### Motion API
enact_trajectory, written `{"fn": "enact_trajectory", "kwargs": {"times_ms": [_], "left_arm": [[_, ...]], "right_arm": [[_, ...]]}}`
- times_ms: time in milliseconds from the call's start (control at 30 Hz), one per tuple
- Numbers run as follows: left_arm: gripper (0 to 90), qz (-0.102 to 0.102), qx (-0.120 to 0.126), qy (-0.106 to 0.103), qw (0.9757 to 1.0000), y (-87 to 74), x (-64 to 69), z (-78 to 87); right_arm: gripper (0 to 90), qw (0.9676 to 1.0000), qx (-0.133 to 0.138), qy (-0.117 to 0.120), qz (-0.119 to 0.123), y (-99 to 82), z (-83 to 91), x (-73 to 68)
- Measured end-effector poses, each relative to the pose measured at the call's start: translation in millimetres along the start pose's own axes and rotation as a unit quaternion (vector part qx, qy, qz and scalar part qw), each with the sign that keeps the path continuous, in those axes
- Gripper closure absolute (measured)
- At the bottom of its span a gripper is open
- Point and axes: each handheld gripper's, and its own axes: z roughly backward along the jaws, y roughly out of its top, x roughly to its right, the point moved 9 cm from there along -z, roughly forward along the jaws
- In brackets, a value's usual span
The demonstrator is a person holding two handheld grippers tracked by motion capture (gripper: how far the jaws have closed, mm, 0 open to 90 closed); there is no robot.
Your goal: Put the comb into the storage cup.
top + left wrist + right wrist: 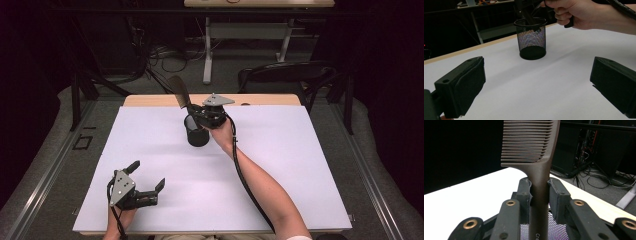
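Comb [536, 170] clamped by its handle in your right gripper [539, 192], above the mesh cup [196, 134]; your left gripper [148, 179] gapes wide, empty, over the table [300, 150]

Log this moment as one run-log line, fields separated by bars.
right gripper: shut on comb handle, over mesh cup | left gripper: open, holding nothing, low over table

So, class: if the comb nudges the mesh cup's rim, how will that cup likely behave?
The mesh cup looks light, being see-through wire, so it would probably slide on the smooth white table. It stands tall on a narrow base, so the comb in the right gripper could tip it.
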Motion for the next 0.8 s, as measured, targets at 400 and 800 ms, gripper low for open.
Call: {"fn": "enact_trajectory", "kwargs": {"times_ms": [400,800], "left_arm": [[0.1,0.000,0.000,0.000,1.0000,-0.2,-0.4,0.1],[0.1,-0.002,-0.001,0.000,1.0000,-0.1,0.0,0.0]], "right_arm": [[72.7,0.9999,-0.010,-0.003,-0.002,-9.3,-1.6,1.4],[72.6,0.9998,-0.020,-0.007,0.002,-14.5,-1.2,2.7]]}}
